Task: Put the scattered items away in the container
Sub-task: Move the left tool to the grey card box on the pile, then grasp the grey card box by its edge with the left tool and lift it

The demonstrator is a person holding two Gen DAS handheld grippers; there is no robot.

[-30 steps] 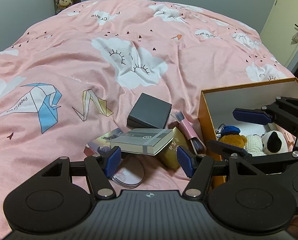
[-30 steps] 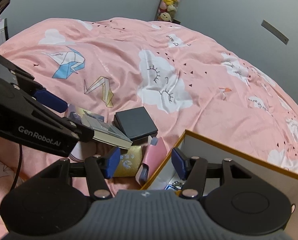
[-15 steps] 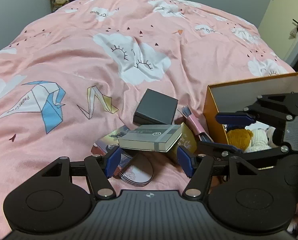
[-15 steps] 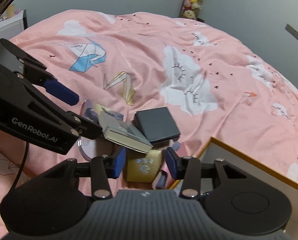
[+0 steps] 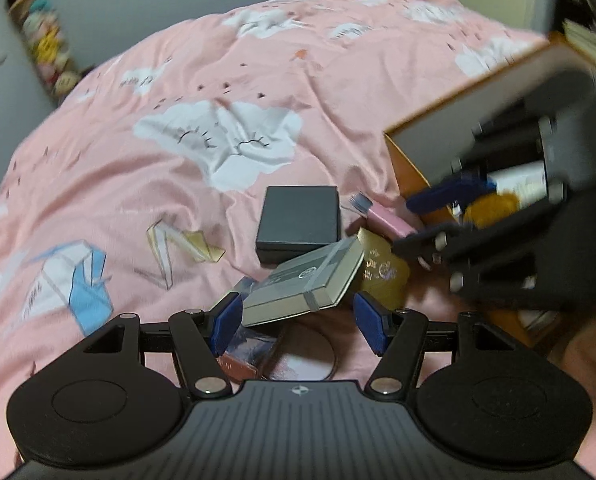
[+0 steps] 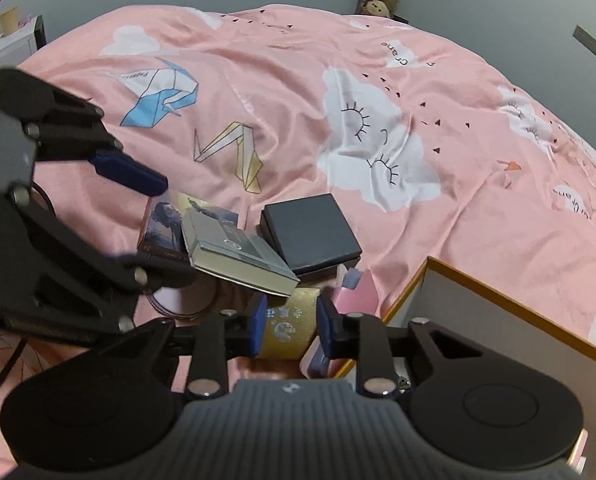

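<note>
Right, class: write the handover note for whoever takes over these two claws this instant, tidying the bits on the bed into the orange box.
Left claw: open, straddling the near end of the grey book, not gripping it.
Right claw: jaws have just been closing. The gold packet is between the pads and seems to be pinched.
Orange box: on the pink duvet, with a brown-yellow item inside, too blurred to name.
Left to do: the gold packet, grey book, dark square box, pink case, picture card and round disc all lie outside the box.
</note>
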